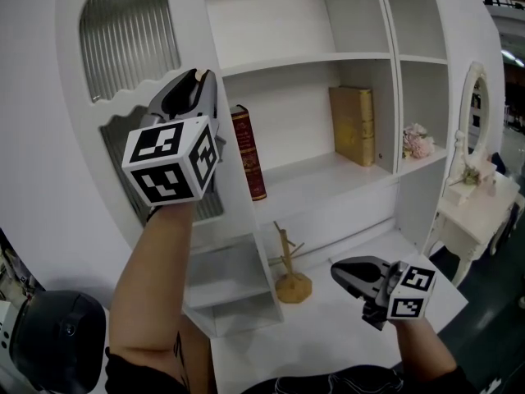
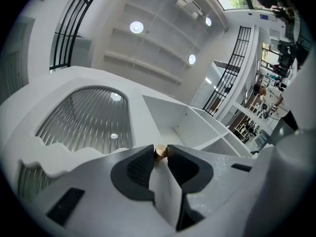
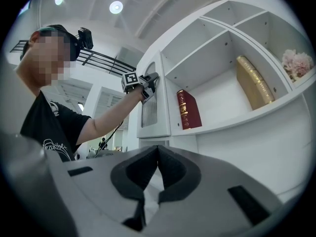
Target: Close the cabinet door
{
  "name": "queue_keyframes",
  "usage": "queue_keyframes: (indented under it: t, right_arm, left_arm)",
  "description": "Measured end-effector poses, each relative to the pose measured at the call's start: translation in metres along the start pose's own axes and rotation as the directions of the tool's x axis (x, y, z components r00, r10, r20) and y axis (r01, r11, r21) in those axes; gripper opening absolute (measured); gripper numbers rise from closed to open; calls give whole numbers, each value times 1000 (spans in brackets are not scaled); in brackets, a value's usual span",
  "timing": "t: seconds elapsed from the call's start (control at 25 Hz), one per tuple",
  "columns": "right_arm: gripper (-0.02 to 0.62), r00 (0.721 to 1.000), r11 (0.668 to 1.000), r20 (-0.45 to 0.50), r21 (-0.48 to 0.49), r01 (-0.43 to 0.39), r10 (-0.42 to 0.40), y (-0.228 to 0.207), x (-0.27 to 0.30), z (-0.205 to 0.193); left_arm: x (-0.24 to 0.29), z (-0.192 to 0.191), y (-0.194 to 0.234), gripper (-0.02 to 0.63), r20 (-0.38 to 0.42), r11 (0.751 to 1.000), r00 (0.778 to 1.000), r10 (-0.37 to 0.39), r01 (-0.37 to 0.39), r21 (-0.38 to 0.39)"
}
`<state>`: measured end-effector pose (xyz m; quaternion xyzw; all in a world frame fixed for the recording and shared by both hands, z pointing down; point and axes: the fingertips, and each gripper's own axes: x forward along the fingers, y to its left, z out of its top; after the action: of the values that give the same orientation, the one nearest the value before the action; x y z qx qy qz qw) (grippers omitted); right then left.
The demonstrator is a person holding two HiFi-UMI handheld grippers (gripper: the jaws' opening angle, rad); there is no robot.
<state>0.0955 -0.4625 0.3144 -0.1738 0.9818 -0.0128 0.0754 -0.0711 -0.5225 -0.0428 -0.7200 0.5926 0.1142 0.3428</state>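
At cabinet door (image 1: 123, 31), left gripper (image 1: 195, 76) clamping brass knob (image 2: 160, 152), red book (image 1: 248, 150) lettering illegible

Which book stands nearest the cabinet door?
The red book, upright right beside the door; the gold book stands farther right, near the divider.

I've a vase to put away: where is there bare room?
Top shelf: bare where visible. Middle shelf: free between red book and tan book. Counter: open right of the stand, near the right gripper. Flowers sit on the narrow right shelf.
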Motion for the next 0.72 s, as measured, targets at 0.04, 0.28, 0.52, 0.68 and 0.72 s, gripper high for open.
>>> queue_keyframes:
  t: [0.04, 0.28, 0.52, 0.68, 0.72]
  right_arm:
    - [5, 1000, 1000, -1, 2, -3, 3, -2, 0, -1]
    - [5, 999, 999, -7, 16, -32, 32, -13, -1, -5]
    - [5, 997, 997, -33, 21, -74, 75, -19, -1, -8]
    - [5, 994, 995, -40, 19, -97, 98, -24, -3, -5]
    - [5, 994, 995, -41, 20, -102, 103, -26, -4, -5]
  left_arm:
    - [2, -2, 1, 87, -5, 1000, 1000, 7, -7, 4]
    - [4, -5, 2, 86, 5, 999, 999, 43, -43, 31]
    - [5, -4, 2, 87, -1, 999, 999, 40, -40, 6]
    - [5, -6, 1, 87, -14, 999, 999, 34, -34, 5]
    - [4, -6, 0, 87, -14, 1000, 999, 29, -29, -1]
